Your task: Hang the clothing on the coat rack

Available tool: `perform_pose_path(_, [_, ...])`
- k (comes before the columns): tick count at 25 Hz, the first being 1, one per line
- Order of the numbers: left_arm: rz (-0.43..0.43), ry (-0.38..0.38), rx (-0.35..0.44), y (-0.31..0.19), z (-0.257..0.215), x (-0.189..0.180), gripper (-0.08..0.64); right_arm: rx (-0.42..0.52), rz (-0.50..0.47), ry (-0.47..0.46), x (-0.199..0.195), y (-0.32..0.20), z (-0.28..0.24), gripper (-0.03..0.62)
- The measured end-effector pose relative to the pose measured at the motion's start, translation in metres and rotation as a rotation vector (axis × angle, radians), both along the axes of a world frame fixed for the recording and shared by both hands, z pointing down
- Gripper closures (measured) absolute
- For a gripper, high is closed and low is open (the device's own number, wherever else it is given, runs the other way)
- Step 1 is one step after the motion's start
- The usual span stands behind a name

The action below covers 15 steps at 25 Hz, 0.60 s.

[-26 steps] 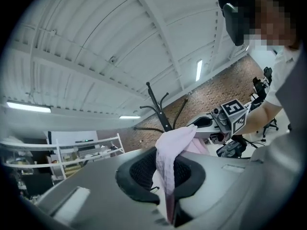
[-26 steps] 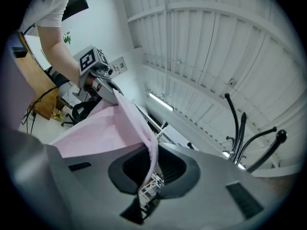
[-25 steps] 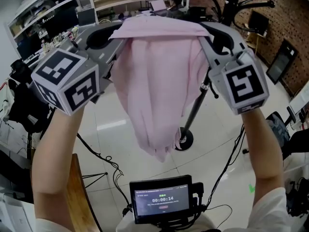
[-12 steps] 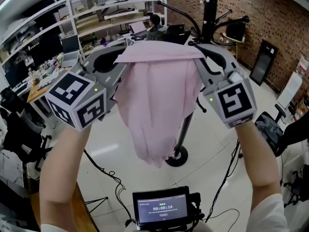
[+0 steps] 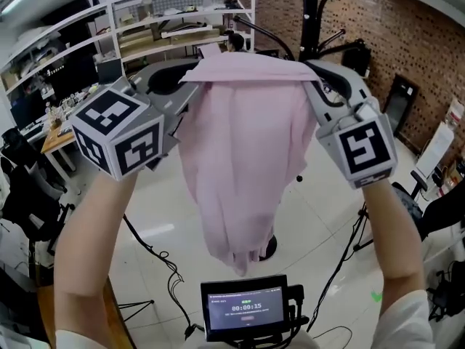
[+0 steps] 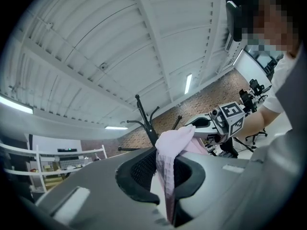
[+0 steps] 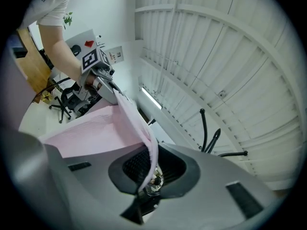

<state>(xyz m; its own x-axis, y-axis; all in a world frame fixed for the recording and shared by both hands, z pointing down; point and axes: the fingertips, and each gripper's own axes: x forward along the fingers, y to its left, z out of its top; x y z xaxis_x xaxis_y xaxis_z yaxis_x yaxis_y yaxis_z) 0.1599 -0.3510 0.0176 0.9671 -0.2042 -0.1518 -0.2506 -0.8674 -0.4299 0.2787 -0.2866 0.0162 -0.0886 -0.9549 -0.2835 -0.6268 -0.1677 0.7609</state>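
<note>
The left gripper [image 6: 165, 176] and right gripper [image 7: 148, 171] each pinch a top corner of the pink shirt [image 5: 243, 158], which hangs spread between them. The coat rack [image 5: 309, 6] stands just beyond the fingertips, and I'd say hooking the shirt on is left to do.

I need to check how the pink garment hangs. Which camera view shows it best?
The head view: the whole pink garment hangs there between the left gripper and the right gripper. Each gripper view shows only the edge pinched in its jaws and the cloth nearby.
</note>
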Motion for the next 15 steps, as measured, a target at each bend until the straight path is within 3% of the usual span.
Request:
perform_pose_path(7, [0.030,0.009,0.056,0.011,-0.014,0.007,0.540,0.043,0.032,0.044,0.008,0.013,-0.013,0.565])
perform_pose_path(15, [0.057,0.025,0.126,0.023,-0.067,0.052,0.540,0.091,0.070,0.064,0.053,0.025,-0.067,0.565])
